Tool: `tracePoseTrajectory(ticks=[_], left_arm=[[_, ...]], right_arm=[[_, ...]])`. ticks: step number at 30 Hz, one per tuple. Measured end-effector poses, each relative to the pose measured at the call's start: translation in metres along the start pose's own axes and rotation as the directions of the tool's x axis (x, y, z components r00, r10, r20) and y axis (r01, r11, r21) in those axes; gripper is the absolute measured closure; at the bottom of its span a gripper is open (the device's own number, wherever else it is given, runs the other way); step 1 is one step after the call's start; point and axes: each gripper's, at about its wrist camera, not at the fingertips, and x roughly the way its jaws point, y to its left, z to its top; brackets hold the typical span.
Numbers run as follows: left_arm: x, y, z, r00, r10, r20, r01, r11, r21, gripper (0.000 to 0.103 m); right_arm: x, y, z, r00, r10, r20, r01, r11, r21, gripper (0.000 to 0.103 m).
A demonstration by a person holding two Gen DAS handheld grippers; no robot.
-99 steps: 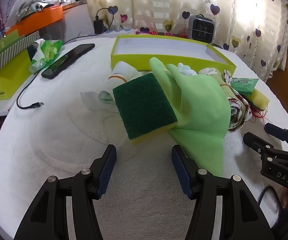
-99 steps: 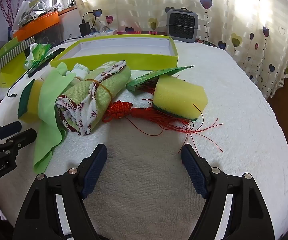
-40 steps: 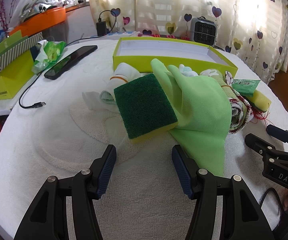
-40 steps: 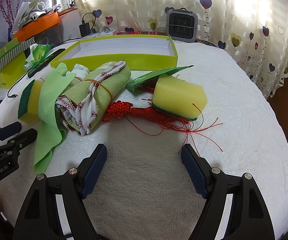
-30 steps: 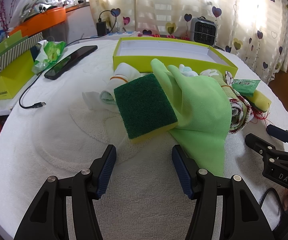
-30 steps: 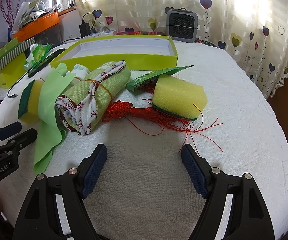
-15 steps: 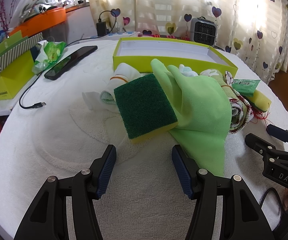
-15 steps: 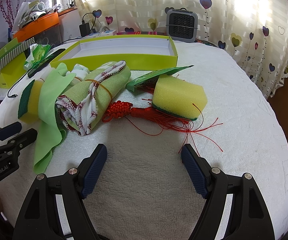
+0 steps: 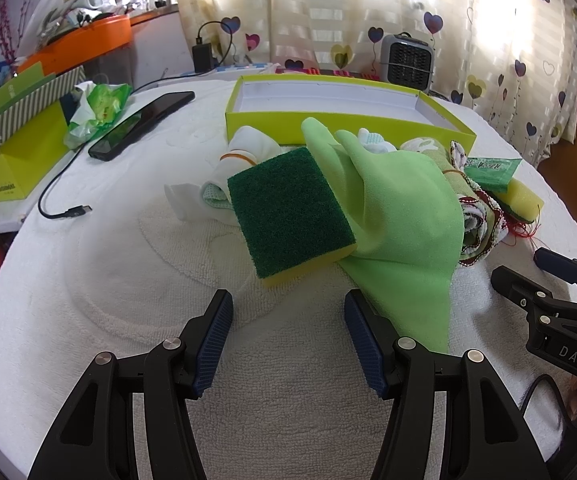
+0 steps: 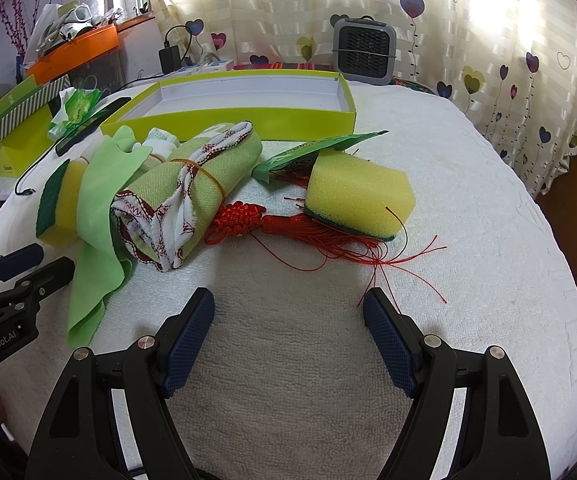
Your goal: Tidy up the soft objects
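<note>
Bare white towelling of the worktop (image 9: pixel 100 272) lies open just ahead of both hand-held grippers, whose jaws stand wide apart and empty. Beyond the left hand-held gripper (image 9: pixel 288 332), the dark green and yellow scouring sponge (image 9: pixel 288 212) and the light green rubber glove (image 9: pixel 400 216) block the way. Ahead of the right hand-held gripper (image 10: pixel 288 332) lie the red tasselled knot (image 10: pixel 288 224) and the yellow sponge block (image 10: pixel 360 196). The shallow lime-green cardboard tray (image 10: pixel 232 120) behind them is empty, its low front wall facing the pile.

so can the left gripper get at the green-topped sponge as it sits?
Probably yes. The left gripper is open, with bare towel between it and the sponge. The green glove lies against the sponge's right side and may get pinched.
</note>
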Motion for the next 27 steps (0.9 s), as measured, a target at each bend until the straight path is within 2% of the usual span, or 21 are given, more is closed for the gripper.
tracePoseTrajectory(ticks=[13, 17, 22, 27], left_arm=[[0.001, 0.013, 0.008, 0.996, -0.079, -0.036, 0.079, 0.997, 0.018, 0.045], [-0.001, 0.021, 0.012, 0.991, -0.124, -0.047, 0.124, 0.992, -0.006, 0.045], [-0.012, 0.030, 0.019, 0.983, -0.183, -0.015, 0.182, 0.982, -0.042, 0.045], [-0.025, 0.035, 0.032, 0.977, -0.208, 0.036, 0.210, 0.976, -0.052, 0.045]], right_arm=[[-0.005, -0.010, 0.000, 0.999, 0.039, 0.011, -0.039, 0.999, 0.007, 0.026], [-0.013, -0.023, 0.003, 0.998, 0.052, 0.039, -0.053, 0.998, 0.040, 0.026], [-0.025, -0.039, 0.012, 0.994, 0.061, 0.087, -0.068, 0.994, 0.083, 0.026], [-0.028, -0.051, 0.025, 0.993, 0.035, 0.109, -0.048, 0.991, 0.121, 0.026]])
